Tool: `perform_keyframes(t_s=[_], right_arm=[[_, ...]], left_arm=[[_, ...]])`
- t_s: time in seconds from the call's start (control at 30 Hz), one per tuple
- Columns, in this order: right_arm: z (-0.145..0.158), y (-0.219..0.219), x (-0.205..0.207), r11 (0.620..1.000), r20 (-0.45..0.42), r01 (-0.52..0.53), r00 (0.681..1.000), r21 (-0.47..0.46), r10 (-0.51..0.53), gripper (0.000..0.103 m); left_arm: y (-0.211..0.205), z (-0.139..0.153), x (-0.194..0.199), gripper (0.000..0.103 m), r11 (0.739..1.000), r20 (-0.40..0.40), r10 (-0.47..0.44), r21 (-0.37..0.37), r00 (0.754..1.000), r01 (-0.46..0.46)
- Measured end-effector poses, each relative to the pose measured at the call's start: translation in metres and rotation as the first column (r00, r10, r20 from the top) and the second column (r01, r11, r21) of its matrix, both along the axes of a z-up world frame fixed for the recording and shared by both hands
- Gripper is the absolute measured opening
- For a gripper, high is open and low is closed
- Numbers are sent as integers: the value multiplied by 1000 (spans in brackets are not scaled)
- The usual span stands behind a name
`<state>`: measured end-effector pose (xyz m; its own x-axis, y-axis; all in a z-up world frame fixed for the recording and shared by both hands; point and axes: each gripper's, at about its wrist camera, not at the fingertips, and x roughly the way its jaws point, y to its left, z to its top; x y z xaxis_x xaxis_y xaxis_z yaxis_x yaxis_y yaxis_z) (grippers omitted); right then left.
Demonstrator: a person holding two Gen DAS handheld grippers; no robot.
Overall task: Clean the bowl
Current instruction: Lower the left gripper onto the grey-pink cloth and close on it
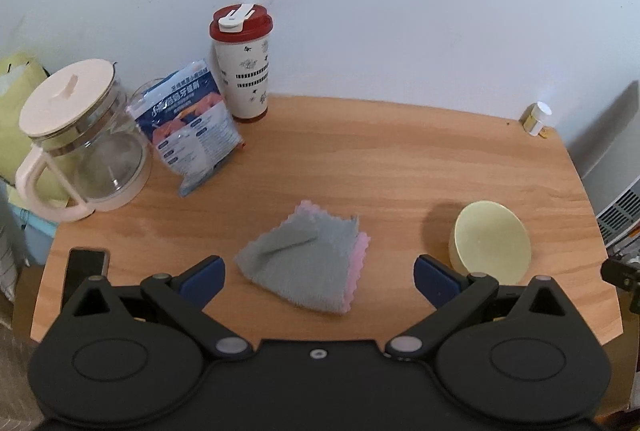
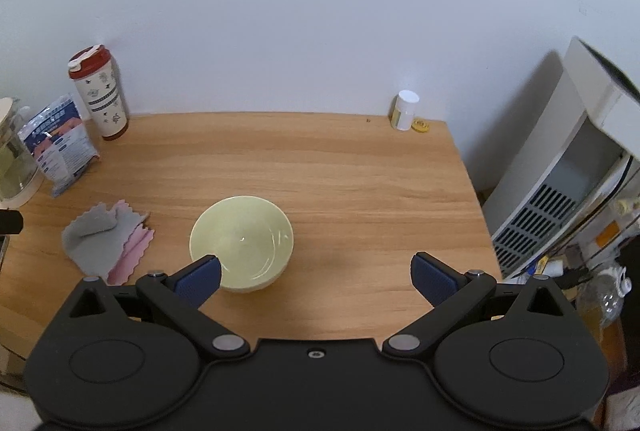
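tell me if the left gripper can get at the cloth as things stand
Probably yes. The left gripper is open and empty, and the cloth lies flat on the table right between its fingers, with nothing lying over it. The bowl sits apart to the right.

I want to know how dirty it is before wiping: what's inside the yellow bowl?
The right wrist view shows the bowl holding no food or liquid, only glossy highlights. The right gripper's left finger covers a bit of the near rim; nothing can be seen there.
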<state>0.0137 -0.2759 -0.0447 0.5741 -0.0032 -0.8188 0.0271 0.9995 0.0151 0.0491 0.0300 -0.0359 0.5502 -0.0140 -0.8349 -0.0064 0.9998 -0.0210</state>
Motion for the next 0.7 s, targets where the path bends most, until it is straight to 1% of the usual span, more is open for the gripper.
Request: perform_keyframes(t_s=[0.07, 0.1, 0.17, 0.27, 0.3, 0.37, 0.5, 0.57, 0.7], right_arm=[[-8, 2, 4, 1000, 3, 12, 1000, 18, -12, 103], [-13, 4, 7, 1000, -4, -1, 1000, 29, 1, 103], [-21, 8, 12, 999, -18, -30, 999, 43, 30, 103], [-34, 13, 18, 998, -22, -54, 998, 24, 54, 103], [-40, 14, 21, 999, -22, -52, 998, 8, 52, 103], [-45, 15, 23, 999, -20, -46, 999, -4, 46, 103], [-55, 14, 29, 999, -5, -34, 999, 12, 34, 103], [-59, 16, 31, 1000, -2, -28, 1000, 6, 28, 103], [-69, 19, 36, 1000, -22, -28, 999, 3, 28, 103]], left_arm=[[1, -7, 4, 103, 1000, 18, 2, 4, 1000, -2], [0, -10, 6, 103, 1000, 26, 0, 11, 1000, -1], [-2, -20, 9, 103, 999, 89, -26, 43, 996, 22], [-5, -33, 12, 103, 993, 185, -72, 108, 980, 53], [-6, -36, 14, 103, 991, 196, -83, 117, 977, 61], [-6, -44, 21, 103, 991, 195, -103, 104, 975, 83], [-2, -62, 33, 103, 989, 204, -140, 67, 969, 129], [-1, -73, 37, 103, 981, 214, -193, 67, 957, 183], [3, -96, 46, 103, 971, 169, -238, 62, 956, 231]])
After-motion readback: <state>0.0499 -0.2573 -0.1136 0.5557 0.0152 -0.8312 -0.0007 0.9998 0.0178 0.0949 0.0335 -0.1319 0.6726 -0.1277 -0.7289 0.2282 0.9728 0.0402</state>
